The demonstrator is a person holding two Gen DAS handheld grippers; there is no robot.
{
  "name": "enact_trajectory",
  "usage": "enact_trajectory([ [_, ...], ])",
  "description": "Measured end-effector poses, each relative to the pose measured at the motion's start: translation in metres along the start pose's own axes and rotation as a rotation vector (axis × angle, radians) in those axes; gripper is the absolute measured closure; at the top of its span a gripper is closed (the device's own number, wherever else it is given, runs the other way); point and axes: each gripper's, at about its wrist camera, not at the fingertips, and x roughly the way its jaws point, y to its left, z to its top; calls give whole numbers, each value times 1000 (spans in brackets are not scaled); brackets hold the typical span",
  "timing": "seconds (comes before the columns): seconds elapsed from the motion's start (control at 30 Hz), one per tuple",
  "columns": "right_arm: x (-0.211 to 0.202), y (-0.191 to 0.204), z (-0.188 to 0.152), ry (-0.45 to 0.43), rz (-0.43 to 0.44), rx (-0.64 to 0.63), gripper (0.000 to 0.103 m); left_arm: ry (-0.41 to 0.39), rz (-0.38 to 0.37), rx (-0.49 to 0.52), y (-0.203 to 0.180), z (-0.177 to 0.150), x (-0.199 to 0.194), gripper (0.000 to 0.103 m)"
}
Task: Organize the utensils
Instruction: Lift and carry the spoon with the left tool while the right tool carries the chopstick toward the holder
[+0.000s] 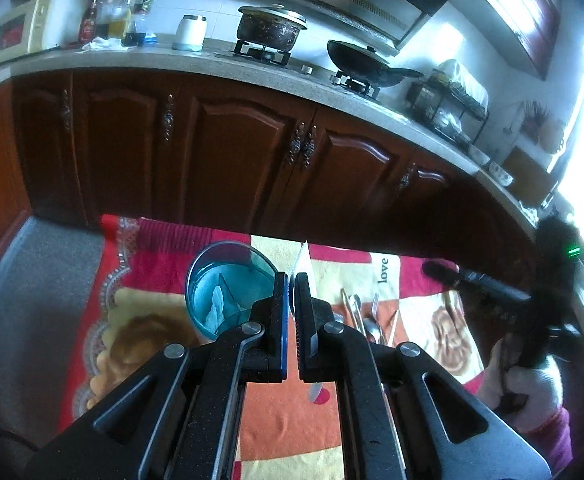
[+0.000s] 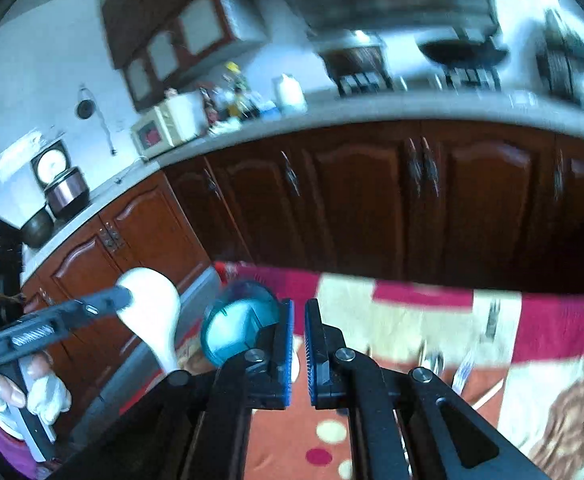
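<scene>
Left tongs (image 1: 292,278) are closed to a thin slit on a white rice spoon (image 2: 148,312), which stands edge-on between the pads in their own camera and shows its broad bowl in the other view. Right tongs (image 2: 298,305) carry nothing, their jaws almost together, held just to the right of the left pair above the patterned cloth (image 1: 284,420). A blue cup (image 1: 228,280) with inner dividers stands just ahead and to the left of the left tongs; something pale lies inside it, possibly a wrapper, though the view is too murky to be sure. Remaining cutlery (image 1: 364,316) lies ahead and to the right.

The step in hand looks like carrying the spoon to the cup. Next, the left tongs would need to swing leftward over the rim, tip the handle down into a compartment, then part the jaws.
</scene>
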Motion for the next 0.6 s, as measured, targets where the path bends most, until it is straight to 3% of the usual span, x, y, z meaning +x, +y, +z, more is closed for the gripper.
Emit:
enact_trajectory([
  [0.03,7,-15,-9,36,-14,41,91,1,-4,0,0,-1,0,101],
  [0.07,13,-32,-21,74,-37,74,70,5,-9,0,0,-3,1,101],
  [0.1,19,-48,-33,103,-64,101,58,7,-11,2,0,-4,1,101],
  [0.23,27,-115,-78,193,-177,247,58,23,-16,5,-1,-7,6,101],
  [0.37,25,-172,-109,226,-283,375,60,33,-20,12,-6,-8,13,101],
  [0.6,54,-213,-121,294,-369,365,70,51,-15,16,-8,-7,22,101],
])
